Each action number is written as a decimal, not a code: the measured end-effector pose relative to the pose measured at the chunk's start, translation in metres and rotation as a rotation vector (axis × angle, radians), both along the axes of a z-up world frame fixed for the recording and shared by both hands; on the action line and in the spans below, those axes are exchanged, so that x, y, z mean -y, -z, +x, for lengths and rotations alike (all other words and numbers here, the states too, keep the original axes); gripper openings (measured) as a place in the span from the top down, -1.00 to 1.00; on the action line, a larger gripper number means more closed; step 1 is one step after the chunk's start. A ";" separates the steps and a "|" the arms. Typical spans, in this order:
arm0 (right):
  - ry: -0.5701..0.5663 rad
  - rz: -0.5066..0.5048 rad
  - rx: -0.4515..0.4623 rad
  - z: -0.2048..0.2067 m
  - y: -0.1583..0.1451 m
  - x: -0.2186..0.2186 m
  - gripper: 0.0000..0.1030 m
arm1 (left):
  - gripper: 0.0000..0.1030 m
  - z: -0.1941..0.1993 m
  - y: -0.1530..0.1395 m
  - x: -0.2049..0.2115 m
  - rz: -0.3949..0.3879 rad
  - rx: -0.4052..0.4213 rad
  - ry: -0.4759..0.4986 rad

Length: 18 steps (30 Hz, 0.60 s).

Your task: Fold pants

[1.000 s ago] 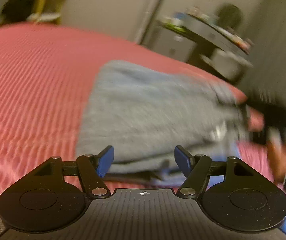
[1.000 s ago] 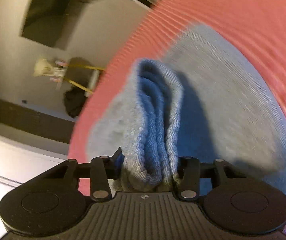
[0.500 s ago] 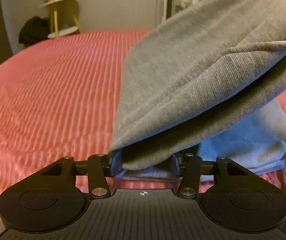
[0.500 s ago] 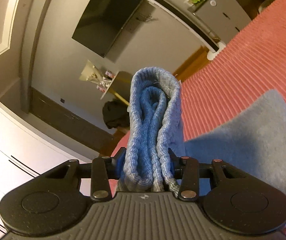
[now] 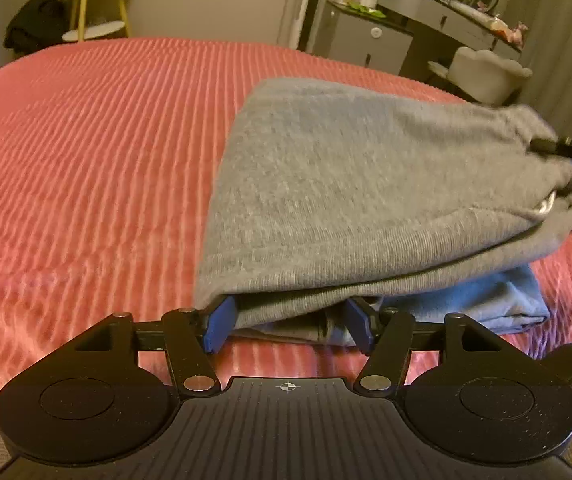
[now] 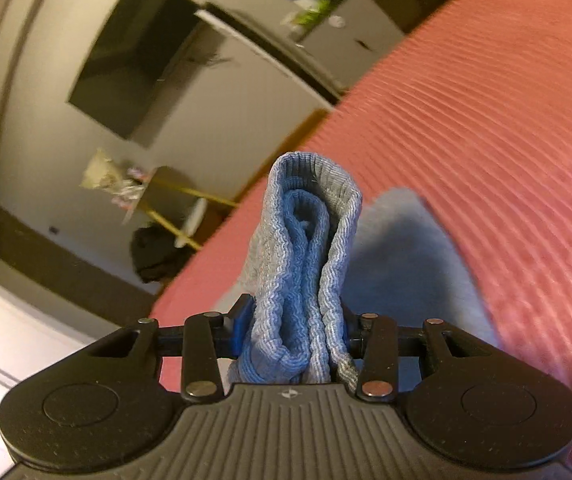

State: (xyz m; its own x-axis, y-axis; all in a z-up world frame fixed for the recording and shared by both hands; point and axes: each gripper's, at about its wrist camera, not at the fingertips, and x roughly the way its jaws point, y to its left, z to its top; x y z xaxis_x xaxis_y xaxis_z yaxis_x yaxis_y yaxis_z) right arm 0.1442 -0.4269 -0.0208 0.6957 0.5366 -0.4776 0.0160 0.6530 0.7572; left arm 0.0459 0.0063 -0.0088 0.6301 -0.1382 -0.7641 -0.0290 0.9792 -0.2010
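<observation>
Two grippers have hold of one pair of grey sweatpants (image 5: 365,184) over a bed with a ribbed coral bedspread (image 5: 86,152). Farthest left in the left wrist view, a yellow-legged side table (image 5: 94,4) stands against the wall with a dark bundle (image 5: 32,24) beside it. Moving right, the left gripper (image 5: 287,326) has its blue pads (image 5: 216,326) spread about the near edge of the folded pants, the cloth lying between them — whether they actually press on it I cannot tell. The upper layer rises from there and stretches away to the right, held up off a lower layer that lies flat on the bedspread. At the far right edge the fabric gathers into a bunch where a dark tool grips it, and behind that stand a grey dresser (image 5: 369,36) and a pale chair (image 5: 485,72). In the right wrist view the scene is tilted: a dark wall-mounted screen (image 6: 134,64) sits at upper left, the same side table (image 6: 174,200) below it. At the centre the right gripper (image 6: 297,332) is clamped on a thick ribbed roll of the pants (image 6: 305,264) — the waistband, doubled over — standing up between its fingers. To the right, more grey cloth rests on the bedspread (image 6: 485,120).
</observation>
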 end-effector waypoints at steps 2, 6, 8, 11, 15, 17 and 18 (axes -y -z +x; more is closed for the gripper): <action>0.018 0.000 -0.027 0.002 0.011 0.003 0.22 | -0.27 0.002 0.000 -0.001 0.013 -0.003 0.001; 0.013 -0.009 -0.023 0.001 0.018 -0.002 0.22 | -0.27 0.000 -0.003 0.004 0.010 -0.014 -0.012; 0.004 -0.016 -0.006 0.000 0.016 -0.004 0.22 | -0.27 -0.002 -0.005 0.005 -0.003 -0.015 -0.016; -0.005 -0.032 0.014 0.001 0.012 -0.005 0.22 | -0.27 -0.008 -0.007 0.008 -0.015 -0.004 -0.019; -0.011 -0.060 0.043 -0.004 0.008 -0.003 0.21 | -0.28 -0.014 -0.014 0.005 -0.061 0.025 -0.023; -0.017 -0.071 0.053 -0.005 0.009 -0.002 0.21 | -0.28 -0.018 -0.018 -0.003 -0.113 0.049 -0.039; -0.021 -0.073 0.051 -0.005 0.009 -0.002 0.18 | -0.31 -0.019 -0.019 -0.008 -0.140 0.059 -0.052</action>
State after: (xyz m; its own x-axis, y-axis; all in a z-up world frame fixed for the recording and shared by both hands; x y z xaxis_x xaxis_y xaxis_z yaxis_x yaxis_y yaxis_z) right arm 0.1396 -0.4245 -0.0298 0.7094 0.5161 -0.4800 -0.0357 0.7065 0.7068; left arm 0.0267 0.0140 0.0103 0.6822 -0.2065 -0.7014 -0.0635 0.9389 -0.3382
